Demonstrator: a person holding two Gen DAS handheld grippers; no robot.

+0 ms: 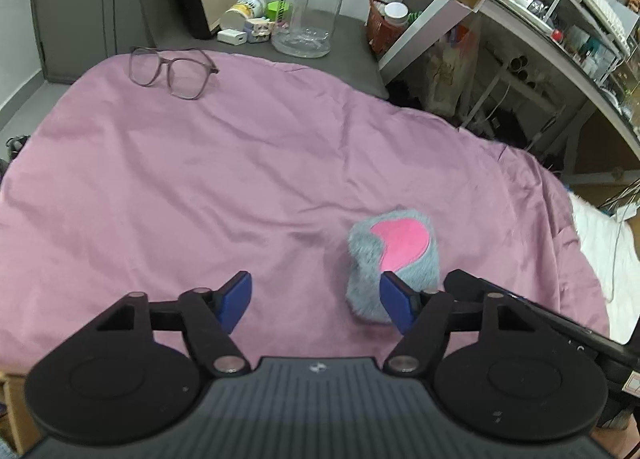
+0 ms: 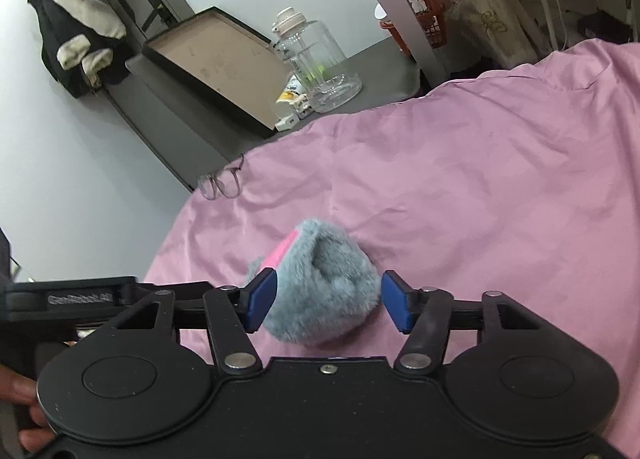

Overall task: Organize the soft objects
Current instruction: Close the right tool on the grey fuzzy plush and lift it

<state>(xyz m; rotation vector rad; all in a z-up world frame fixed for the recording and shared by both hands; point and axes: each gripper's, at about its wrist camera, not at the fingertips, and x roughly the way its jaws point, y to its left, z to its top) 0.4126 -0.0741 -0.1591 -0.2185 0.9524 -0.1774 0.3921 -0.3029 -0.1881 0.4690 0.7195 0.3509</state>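
A grey-blue furry plush with a pink patch point(image 1: 394, 247) lies on the pink bedsheet point(image 1: 240, 179). My left gripper point(image 1: 316, 299) is open above the sheet with nothing between its blue pads. The plush sits just past its right finger point(image 1: 396, 301), which covers the near edge. In the right wrist view the plush point(image 2: 324, 283) lies between the fingers of my right gripper point(image 2: 328, 301). Its left pad point(image 2: 262, 299) is against the fur, while its right pad point(image 2: 394, 305) stands a little off it, so the jaws are open around it.
Glasses point(image 1: 172, 73) lie on the sheet's far left edge. Behind them a grey ledge holds a clear water jug point(image 1: 308, 7), small bottles, a charger and a leaning flat box point(image 2: 216, 63). White shelving point(image 1: 520, 19) stands to the right. A hand point(image 2: 24, 399) holds the left gripper's handle.
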